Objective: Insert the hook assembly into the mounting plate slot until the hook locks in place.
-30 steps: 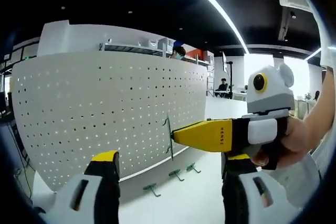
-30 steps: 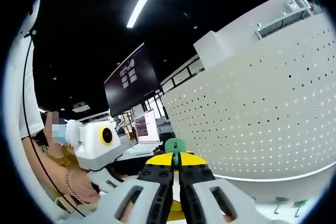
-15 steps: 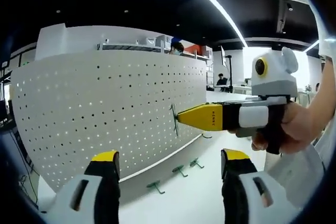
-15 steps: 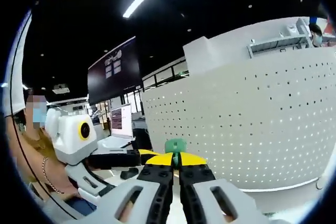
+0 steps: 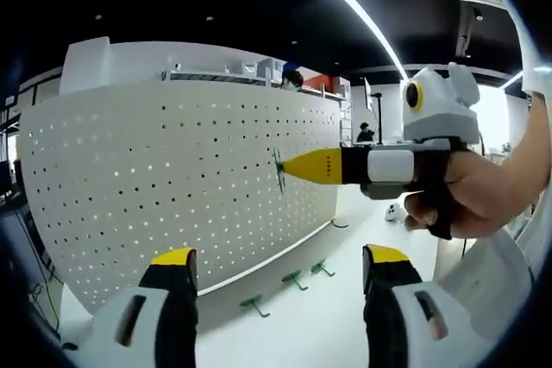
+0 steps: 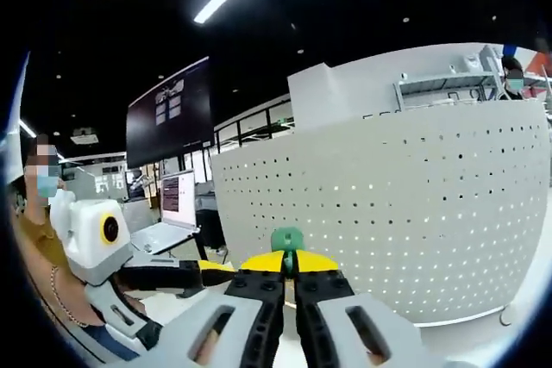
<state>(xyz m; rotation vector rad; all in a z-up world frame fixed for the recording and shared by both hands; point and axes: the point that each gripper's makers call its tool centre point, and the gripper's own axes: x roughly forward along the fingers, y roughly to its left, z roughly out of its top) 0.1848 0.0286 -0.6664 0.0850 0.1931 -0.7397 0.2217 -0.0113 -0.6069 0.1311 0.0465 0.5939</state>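
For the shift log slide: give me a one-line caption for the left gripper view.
Right tool holds a green hook against the white pegboard; spare hooks lie below.

Right claw (image 6: 287,268) clamped tight; left claw (image 5: 274,258) spread wide.

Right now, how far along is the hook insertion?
Picked up: the right gripper is shut on a green hook, its tip at the pegboard; whether it has entered a hole, I cannot tell. Left gripper is open, idle. Left to do: seat and lock it. Three spare hooks lie on the table.
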